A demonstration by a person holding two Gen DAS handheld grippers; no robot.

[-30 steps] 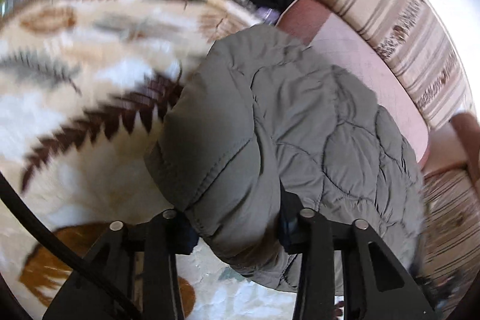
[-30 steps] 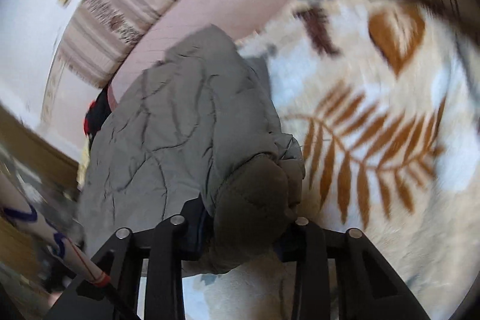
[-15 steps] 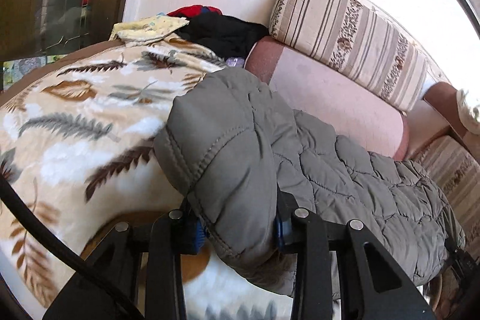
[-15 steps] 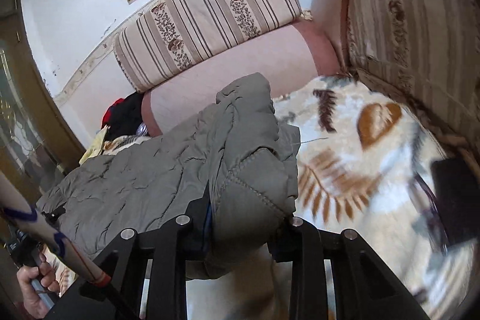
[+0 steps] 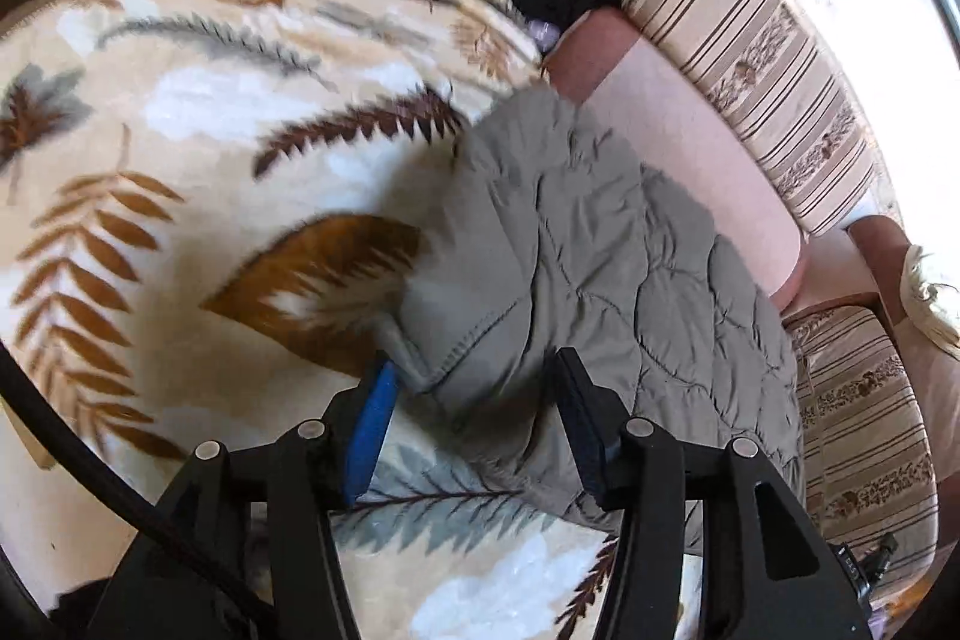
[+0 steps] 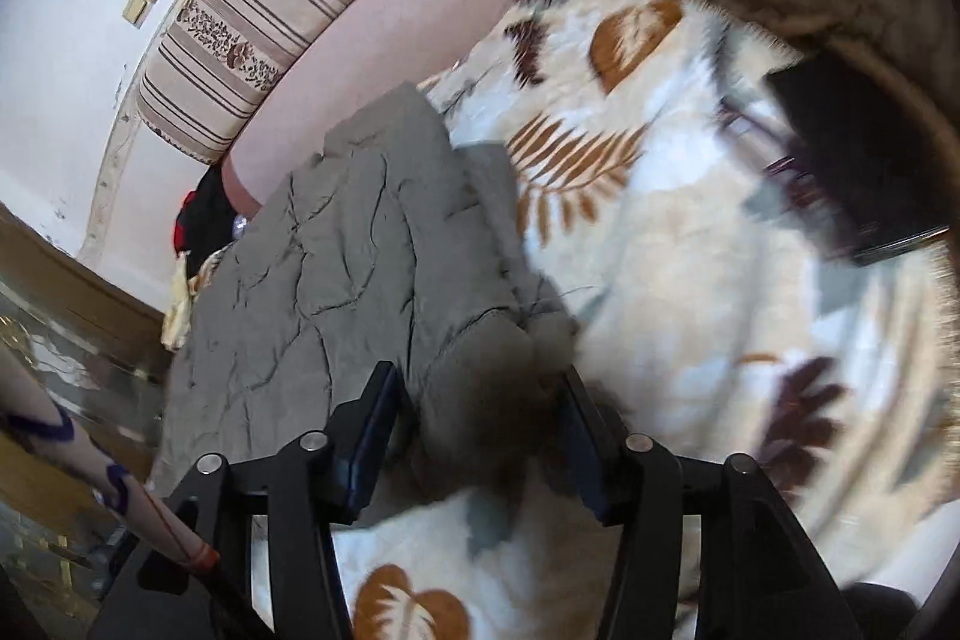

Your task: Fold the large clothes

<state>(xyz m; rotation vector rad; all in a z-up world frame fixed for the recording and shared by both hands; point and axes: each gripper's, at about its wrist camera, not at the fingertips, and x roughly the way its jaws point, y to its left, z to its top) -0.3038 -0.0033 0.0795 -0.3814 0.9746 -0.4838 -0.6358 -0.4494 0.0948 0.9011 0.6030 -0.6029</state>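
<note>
1. Standing by the bed, I see the grey quilted jacket (image 5: 600, 250) spread across the leaf-patterned blanket (image 5: 180, 100), its far side lying close to the pink sofa seat (image 5: 690, 130).

2. Its long axis runs crosswise, from one claw to the other; each claw sits at one near corner of the same edge.

3. The left claw (image 5: 474, 388) has just been opening. Its jaws stand partway apart, and the stitched corner of the jacket lies between them. The blue pad (image 5: 372, 424) shows clear of the cloth on one side; against the other finger the fabric sits close, and I cannot tell whether it touches.

4. The right claw (image 6: 480, 400) has likewise just been opening. A dark bunched corner of the jacket sits between its jaws, with a gap showing along the left pad, so the grip looks released rather than pinched.

5. The jacket lies straight ahead of both claws and a little below them, reaching away toward the sofa. Neither hand is plainly nearer; they look evenly placed.

6. My guess: a fold has been laid down, and the next move depends on drawing both claws straight back, off the near edge, without dragging the corners along.

7. Blur in both views hides finer detail.
</note>
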